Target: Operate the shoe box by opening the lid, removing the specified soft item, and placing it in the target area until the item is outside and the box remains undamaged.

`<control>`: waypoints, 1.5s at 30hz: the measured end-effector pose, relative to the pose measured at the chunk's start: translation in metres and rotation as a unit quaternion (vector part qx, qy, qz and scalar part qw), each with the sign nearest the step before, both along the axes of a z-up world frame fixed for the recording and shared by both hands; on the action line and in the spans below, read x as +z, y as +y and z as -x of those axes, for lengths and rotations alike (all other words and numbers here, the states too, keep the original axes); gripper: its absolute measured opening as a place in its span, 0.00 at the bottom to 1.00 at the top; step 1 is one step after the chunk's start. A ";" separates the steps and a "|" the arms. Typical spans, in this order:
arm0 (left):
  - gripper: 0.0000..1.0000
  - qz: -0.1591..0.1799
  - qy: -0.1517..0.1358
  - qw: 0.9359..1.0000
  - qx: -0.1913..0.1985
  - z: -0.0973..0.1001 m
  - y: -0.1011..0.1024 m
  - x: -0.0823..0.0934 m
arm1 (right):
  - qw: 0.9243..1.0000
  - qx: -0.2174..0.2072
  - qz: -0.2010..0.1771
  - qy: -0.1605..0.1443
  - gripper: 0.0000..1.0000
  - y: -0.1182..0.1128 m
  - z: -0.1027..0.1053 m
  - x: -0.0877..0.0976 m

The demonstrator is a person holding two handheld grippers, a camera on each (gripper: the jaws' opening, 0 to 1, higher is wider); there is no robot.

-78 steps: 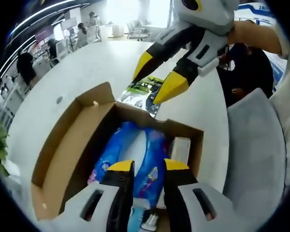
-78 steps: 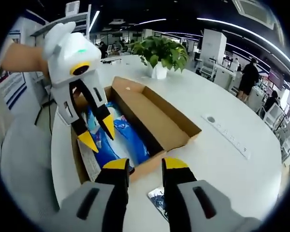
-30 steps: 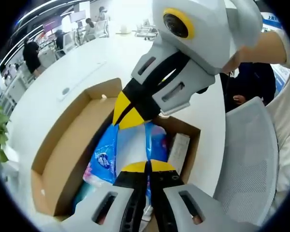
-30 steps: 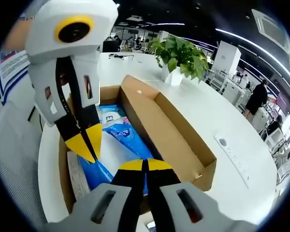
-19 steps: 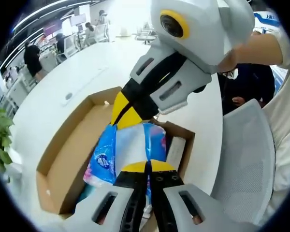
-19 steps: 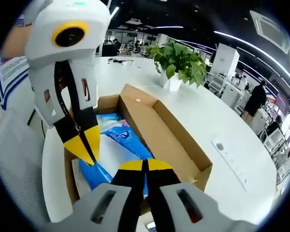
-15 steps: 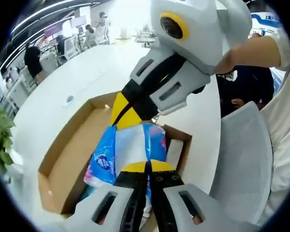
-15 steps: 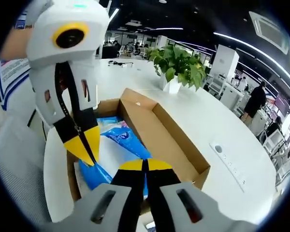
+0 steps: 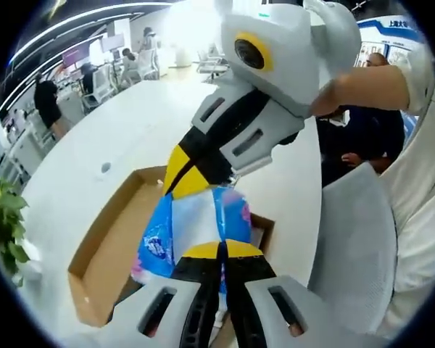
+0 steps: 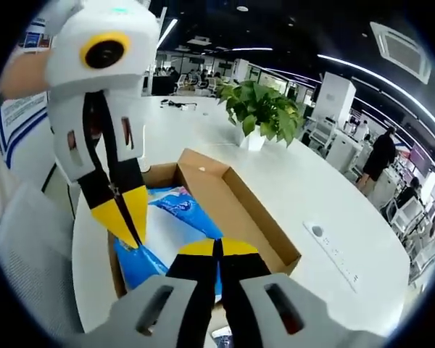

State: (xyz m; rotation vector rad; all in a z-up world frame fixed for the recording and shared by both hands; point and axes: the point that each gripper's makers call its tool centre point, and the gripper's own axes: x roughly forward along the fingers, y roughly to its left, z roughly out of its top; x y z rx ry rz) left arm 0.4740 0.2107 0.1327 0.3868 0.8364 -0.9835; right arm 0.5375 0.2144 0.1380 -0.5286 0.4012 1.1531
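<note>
Nearest in the left gripper view, the left gripper (image 9: 219,250) has its jaws pressed together on the near edge of the blue pack (image 9: 196,221), and the right gripper (image 9: 190,174), coming in from above, is pinched shut on the pack's far edge. Two grips at opposite ends probably keep the soft pack stretched flat so it does not sag and catch on the box.

In the right gripper view the same hold reads from the other side: the right gripper (image 10: 217,248) clamps one edge, the left gripper (image 10: 125,216) the other, with the pack (image 10: 175,228) raised above the box (image 10: 235,210). The box sits open on the white desk (image 10: 326,196) below.

Farther off stand a potted plant (image 10: 259,109) and an office with people.
</note>
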 end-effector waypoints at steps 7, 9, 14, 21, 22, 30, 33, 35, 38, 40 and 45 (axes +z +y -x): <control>0.00 0.016 0.000 1.000 -0.009 0.001 -0.014 0.012 | 1.000 -0.003 -0.001 0.000 0.00 -0.016 0.000 0.011; 0.00 0.021 -0.001 1.000 -0.014 0.000 -0.021 0.014 | 1.000 -0.006 0.004 0.002 0.00 -0.022 -0.001 0.012; 0.00 0.030 0.001 0.999 -0.026 -0.001 -0.037 0.017 | 1.000 -0.015 0.011 0.010 0.00 -0.039 -0.001 0.013; 0.00 0.034 -0.001 0.998 -0.054 -0.001 -0.065 0.017 | 0.999 -0.029 0.015 0.012 0.00 -0.061 -0.002 0.010; 0.00 0.034 -0.001 0.998 -0.057 -0.001 -0.068 0.017 | 0.999 -0.033 0.015 0.012 0.00 -0.066 -0.002 0.010; 0.00 0.039 -0.004 0.996 -0.077 -0.004 -0.096 0.016 | 0.998 -0.052 0.020 0.015 0.00 -0.096 -0.006 0.010; 0.00 0.042 -0.006 0.996 -0.082 -0.008 -0.106 0.016 | 0.998 -0.063 0.020 0.017 0.00 -0.110 -0.009 0.012; 0.00 0.044 -0.007 0.995 -0.088 -0.009 -0.114 0.016 | 0.997 -0.066 0.021 0.017 0.00 -0.116 -0.009 0.012; 0.00 0.046 -0.009 0.994 -0.096 -0.010 -0.126 0.015 | 0.997 -0.074 0.022 0.020 0.00 -0.129 -0.011 0.012; 0.00 0.047 -0.008 0.994 -0.101 -0.011 -0.134 0.014 | 0.996 -0.079 0.023 0.024 0.00 -0.138 -0.012 0.011; 0.00 0.050 -0.010 0.992 -0.113 -0.014 -0.153 0.012 | 0.995 -0.094 0.025 0.034 0.00 -0.156 -0.016 0.008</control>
